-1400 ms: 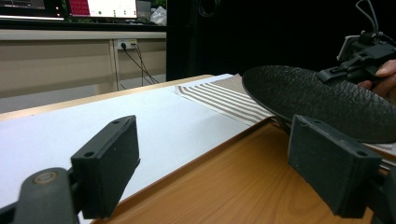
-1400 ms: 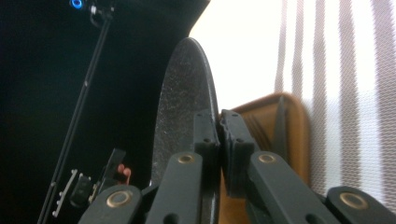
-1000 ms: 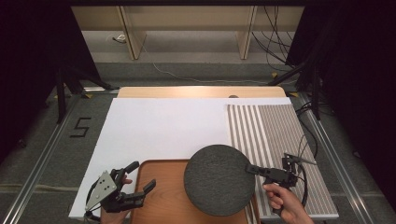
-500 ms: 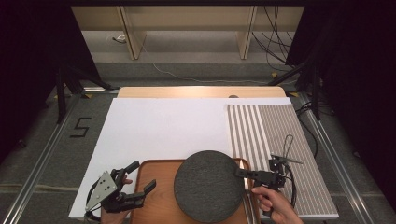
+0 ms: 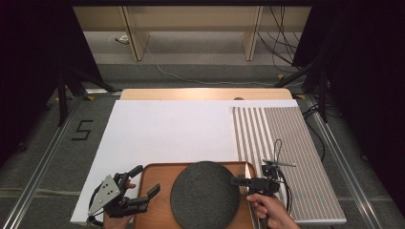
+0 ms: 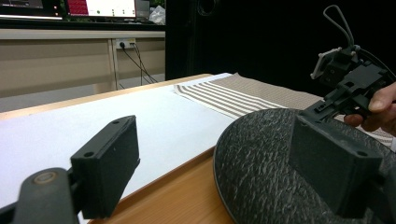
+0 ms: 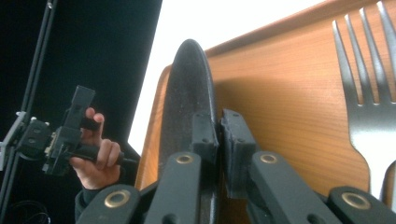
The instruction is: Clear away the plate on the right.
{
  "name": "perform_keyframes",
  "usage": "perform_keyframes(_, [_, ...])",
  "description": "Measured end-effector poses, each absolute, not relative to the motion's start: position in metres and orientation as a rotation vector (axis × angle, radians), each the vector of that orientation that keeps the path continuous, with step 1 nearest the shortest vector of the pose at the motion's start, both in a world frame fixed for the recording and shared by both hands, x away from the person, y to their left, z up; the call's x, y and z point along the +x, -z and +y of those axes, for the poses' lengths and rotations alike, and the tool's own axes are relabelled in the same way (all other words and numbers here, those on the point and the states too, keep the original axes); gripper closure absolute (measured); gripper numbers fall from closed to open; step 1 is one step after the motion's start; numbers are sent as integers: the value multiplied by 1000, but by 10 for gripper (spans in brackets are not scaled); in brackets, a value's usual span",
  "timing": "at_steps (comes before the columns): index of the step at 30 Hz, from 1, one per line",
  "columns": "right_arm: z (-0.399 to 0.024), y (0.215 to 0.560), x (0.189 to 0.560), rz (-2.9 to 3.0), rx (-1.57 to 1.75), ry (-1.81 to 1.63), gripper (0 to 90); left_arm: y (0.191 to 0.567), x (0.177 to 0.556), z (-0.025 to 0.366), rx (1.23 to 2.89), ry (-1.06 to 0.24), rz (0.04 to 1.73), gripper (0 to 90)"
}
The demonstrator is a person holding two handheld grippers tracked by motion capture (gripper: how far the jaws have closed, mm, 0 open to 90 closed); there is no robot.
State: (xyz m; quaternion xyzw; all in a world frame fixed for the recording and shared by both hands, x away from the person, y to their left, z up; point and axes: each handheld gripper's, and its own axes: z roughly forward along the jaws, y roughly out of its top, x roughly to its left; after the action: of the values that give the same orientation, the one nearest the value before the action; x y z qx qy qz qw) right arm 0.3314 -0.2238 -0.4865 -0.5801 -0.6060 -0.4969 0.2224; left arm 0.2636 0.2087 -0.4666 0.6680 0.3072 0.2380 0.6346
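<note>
Two grippers are working at the near edge of the desk. The right gripper is clenching its fingers on the rim of the round dark grey textured plate, which is sitting over the brown wooden tray. The right gripper view is revealing a silver metal fork lying on the tray, barely visible from above. The left gripper is resting at the tray's left edge, fingers released. Compared with a second ago, the plate is sitting further left over the tray.
</note>
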Motion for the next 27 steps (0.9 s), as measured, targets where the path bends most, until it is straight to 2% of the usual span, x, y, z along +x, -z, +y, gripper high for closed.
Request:
perform_keyframes(17, [-215,494,334,-1738,-1604,1321,871,467,264,208,1528,-542,704,162])
perform_keyframes(27, [-209,493,334,-1910,-1638,1217,809,468,264,207,1531,-539,703,162])
